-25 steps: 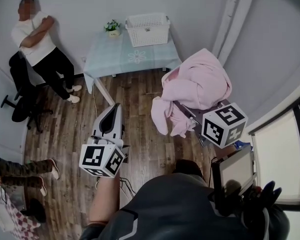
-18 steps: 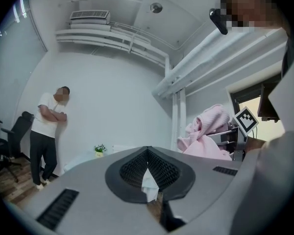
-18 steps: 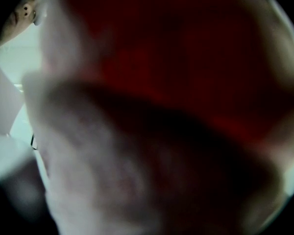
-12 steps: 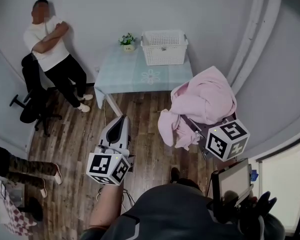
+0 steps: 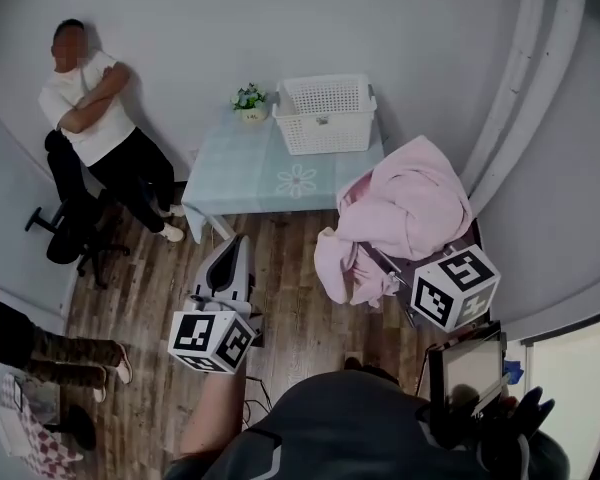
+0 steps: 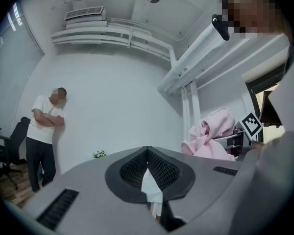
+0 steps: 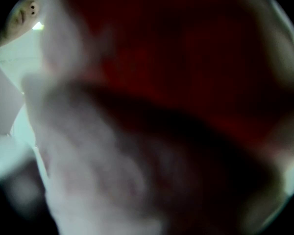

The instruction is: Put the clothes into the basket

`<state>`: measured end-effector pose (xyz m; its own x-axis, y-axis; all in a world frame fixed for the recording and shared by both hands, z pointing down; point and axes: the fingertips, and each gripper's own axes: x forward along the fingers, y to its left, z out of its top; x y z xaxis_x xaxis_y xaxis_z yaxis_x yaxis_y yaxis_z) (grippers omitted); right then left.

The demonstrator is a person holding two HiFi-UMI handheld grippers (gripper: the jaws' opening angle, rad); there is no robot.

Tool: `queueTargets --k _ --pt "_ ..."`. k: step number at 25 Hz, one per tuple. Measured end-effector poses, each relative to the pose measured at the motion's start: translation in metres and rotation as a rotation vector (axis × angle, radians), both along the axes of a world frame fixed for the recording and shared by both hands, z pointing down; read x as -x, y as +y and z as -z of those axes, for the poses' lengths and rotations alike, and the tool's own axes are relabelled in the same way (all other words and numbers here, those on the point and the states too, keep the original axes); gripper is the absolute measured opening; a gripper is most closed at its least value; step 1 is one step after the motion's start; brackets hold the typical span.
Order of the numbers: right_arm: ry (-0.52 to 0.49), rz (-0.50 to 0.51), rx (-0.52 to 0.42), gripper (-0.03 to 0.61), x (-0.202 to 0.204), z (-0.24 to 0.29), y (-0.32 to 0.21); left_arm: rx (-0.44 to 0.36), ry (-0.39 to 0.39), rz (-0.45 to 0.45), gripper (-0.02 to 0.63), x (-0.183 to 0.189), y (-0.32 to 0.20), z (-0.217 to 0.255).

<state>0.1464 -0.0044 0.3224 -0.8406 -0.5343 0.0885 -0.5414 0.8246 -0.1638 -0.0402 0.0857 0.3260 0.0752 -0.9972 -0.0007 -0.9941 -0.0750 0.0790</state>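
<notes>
Clothes (image 5: 410,203) nearer basket (image 5: 326,134), plant (image 5: 247,98) beside it

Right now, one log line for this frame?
right hand-held gripper: shut on pink clothes | left hand-held gripper: shut, empty | basket: on table, clothes not yet in

Jaws together, pink clothes (image 6: 211,133) beyond

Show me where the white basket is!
In the head view the basket sits top centre, on the far right corner of the table, just right of the little plant.
</notes>
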Motion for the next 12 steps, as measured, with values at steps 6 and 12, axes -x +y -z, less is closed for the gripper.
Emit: queueTargets --k 6,12 --pt "-0.006 0.038 -0.005 0.362 0.005 -0.001 -0.045 0.020 -0.002 0.021 0.009 0.002 -0.047 -0.001" --pt "0.004 0.053 -0.018 0.362 0.026 0.000 -0.084 0.026 0.010 -0.027 0.009 0.011 -0.084 -0.002"
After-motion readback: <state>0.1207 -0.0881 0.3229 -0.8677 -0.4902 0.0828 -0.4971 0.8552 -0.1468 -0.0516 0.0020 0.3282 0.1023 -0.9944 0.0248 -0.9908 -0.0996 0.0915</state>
